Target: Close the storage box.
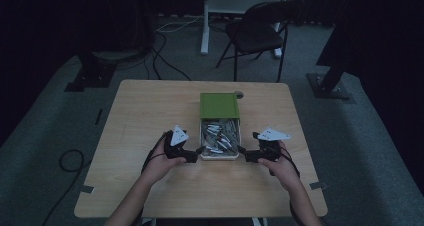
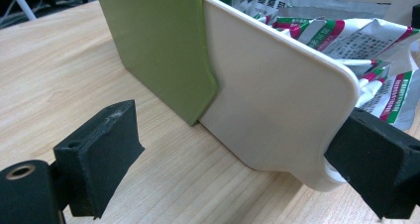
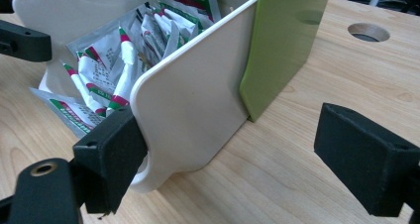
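Observation:
A cream box stands at the table's middle, its green lid slid back over the far half. White sachets with red and green print fill the uncovered near half. My left gripper is at the box's near left corner, open. In the left gripper view the cream side wall and the lid lie between the jaws, and the right jaw touches the corner. My right gripper is open at the near right corner. There the wall and sachets sit by its left jaw.
A round hole in the wooden tabletop lies just past the lid's far right corner, and it appears in the right gripper view as the hole. A folding chair and floor cables are beyond the table.

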The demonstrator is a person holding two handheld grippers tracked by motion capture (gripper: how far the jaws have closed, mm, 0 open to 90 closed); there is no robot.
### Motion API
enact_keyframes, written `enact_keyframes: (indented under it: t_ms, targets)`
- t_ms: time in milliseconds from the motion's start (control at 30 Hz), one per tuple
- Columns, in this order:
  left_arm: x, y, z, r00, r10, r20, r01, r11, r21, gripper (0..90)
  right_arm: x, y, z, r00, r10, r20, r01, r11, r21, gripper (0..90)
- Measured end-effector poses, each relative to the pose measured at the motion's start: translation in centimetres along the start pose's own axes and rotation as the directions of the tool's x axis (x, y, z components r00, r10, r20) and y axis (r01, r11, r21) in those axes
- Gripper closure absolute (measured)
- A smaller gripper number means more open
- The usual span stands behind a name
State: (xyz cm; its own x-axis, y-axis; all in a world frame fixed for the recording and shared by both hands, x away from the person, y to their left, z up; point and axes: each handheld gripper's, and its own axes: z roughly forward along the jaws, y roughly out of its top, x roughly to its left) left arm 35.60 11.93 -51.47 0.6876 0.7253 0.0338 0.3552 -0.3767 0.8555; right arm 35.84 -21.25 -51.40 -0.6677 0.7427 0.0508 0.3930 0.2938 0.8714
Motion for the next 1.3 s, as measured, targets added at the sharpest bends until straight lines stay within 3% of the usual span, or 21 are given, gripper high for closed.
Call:
enact_keyframes:
  t_ms: [333,767,1300]
  targets:
    - [0.3,0.4,0.2,0.9999,0.007,-0.013,-0.007,1.0000,0.003,8.9,-0.3,0.2,0.4,0.9999,0.011,0.010,-0.011,1.000,-0.006,13.0]
    - [0.9,0.7,0.7,0.9994,-0.031,-0.017,0.031,0.9995,-0.003,8.9,-0.6,0.7,0.7,0.9991,0.029,0.031,-0.028,1.000,-0.011,13.0]
    - [1.3,1.2,1.1,0.9995,-0.027,-0.014,0.027,0.9996,-0.001,8.9,-1.2,1.1,1.2,0.9971,0.063,0.044,-0.062,0.998,-0.021,13.0]
